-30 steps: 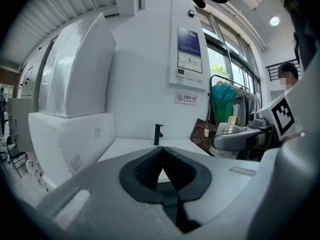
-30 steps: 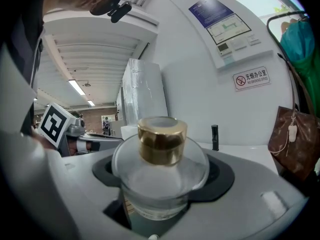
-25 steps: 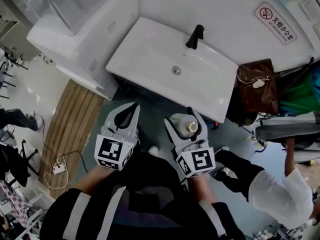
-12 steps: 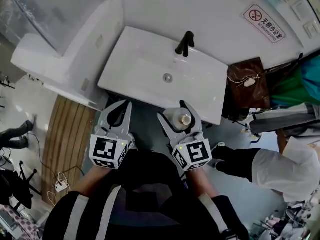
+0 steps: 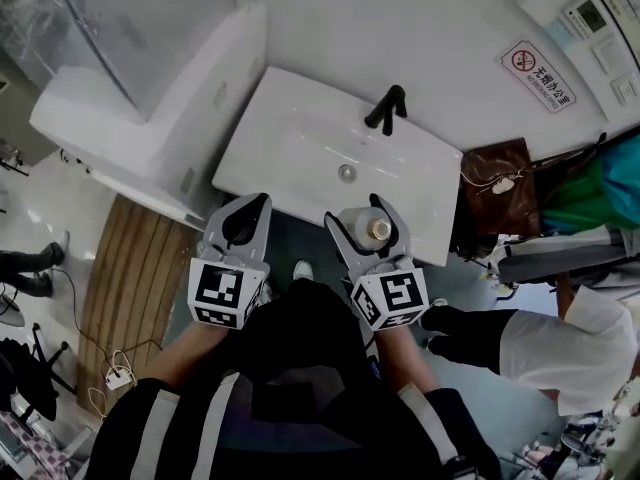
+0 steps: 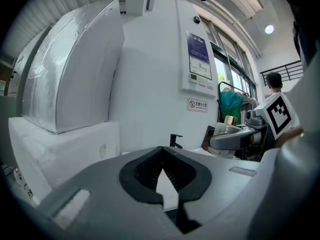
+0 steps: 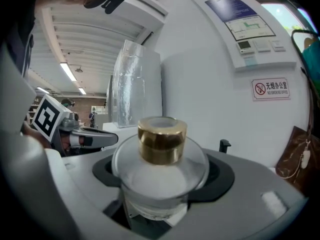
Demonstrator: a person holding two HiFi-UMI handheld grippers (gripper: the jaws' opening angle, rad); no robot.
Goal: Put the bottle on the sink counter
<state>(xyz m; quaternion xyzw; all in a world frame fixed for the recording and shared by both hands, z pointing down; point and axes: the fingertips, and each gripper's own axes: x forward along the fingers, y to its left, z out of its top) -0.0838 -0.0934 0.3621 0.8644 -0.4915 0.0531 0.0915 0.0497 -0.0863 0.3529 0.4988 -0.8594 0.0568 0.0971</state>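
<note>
My right gripper (image 5: 358,214) clamps a clear bottle (image 5: 370,230) with a gold cap, held over the front right edge of the white sink (image 5: 290,143); my left gripper (image 5: 250,208) sits beside it, jaws closed on nothing. A black tap (image 5: 386,108) stands at the back of the basin, a brown bag (image 5: 500,183) just right of it. The wall sign (image 5: 540,65) carries a red no-smoking symbol, its print too small to read. The jaws hide the bottle's base
</note>
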